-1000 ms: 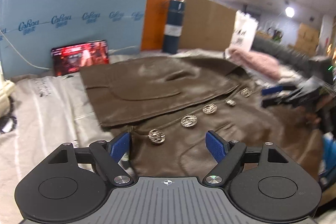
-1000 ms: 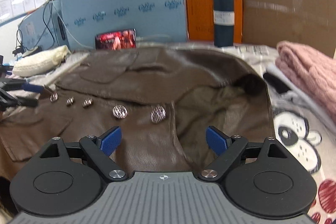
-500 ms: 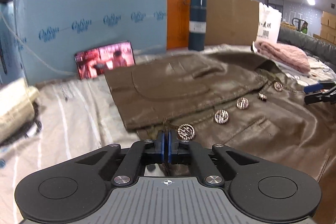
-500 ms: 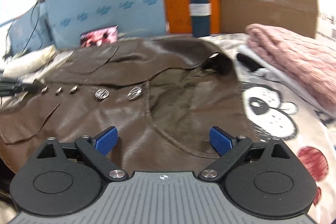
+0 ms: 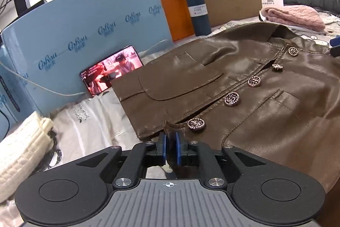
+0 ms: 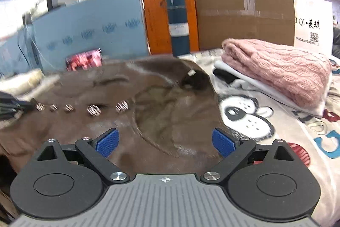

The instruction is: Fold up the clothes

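A brown leather jacket (image 5: pixel 244 86) with a row of metal buttons (image 5: pixel 232 99) lies spread on the covered table. My left gripper (image 5: pixel 170 149) is shut on the jacket's bottom front hem corner, next to the lowest button. In the right wrist view the jacket (image 6: pixel 131 103) shows from the collar end, blurred. My right gripper (image 6: pixel 164 143) is open and empty, just above the jacket's neck and shoulder area. The right gripper's blue tips (image 5: pixel 335 44) show at the right edge of the left wrist view.
A dark blue flask (image 5: pixel 196 6) and a phone (image 5: pixel 110 69) playing video stand against blue, orange and cardboard panels at the back. A folded pink sweater (image 6: pixel 276 69) lies at the right on a cartoon-print sheet (image 6: pixel 250 118). A cream knit (image 5: pixel 19 150) lies at the left.
My left gripper closed on the jacket's hem corner and now lifts it slightly. My right gripper stayed open and shifted right toward the collar end.
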Demonstrator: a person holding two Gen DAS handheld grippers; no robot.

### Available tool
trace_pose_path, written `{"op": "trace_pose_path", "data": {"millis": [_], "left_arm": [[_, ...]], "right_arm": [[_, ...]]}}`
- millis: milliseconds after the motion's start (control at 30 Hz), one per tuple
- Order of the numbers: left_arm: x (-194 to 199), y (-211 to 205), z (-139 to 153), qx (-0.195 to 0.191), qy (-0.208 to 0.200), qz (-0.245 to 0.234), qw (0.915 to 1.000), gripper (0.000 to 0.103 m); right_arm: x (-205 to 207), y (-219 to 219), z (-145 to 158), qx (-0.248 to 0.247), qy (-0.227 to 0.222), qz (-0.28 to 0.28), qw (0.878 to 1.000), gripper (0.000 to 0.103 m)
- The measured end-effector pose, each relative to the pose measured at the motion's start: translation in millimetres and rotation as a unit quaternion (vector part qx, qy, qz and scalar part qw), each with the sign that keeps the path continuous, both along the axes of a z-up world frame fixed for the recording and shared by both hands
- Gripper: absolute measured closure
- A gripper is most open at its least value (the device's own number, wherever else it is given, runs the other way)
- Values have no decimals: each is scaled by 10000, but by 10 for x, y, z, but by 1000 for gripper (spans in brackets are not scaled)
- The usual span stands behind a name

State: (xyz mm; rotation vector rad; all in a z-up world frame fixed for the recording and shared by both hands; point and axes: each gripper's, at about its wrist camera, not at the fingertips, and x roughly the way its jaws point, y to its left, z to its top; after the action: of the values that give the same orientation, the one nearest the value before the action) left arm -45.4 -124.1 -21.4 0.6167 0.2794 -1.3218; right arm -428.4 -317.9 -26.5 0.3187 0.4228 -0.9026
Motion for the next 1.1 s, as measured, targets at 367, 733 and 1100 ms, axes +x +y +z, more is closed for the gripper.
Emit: {"op": "trace_pose_path", "data": {"millis": [367, 733, 1100], "left_arm": [[-107, 456, 150, -608, 672, -1133, 9894, 9], [-479, 685, -39, 29, -42, -2013, 9795, 9], [-557, 767, -47, -198, -104, -2067, 9781, 7]], "right_arm": [[-416, 47, -186, 21, 268, -826, 9962, 4], [-609, 279, -38, -429, -347, -1242, 9907, 4], [17, 611, 54, -643, -511, 208, 9964, 4]]}}
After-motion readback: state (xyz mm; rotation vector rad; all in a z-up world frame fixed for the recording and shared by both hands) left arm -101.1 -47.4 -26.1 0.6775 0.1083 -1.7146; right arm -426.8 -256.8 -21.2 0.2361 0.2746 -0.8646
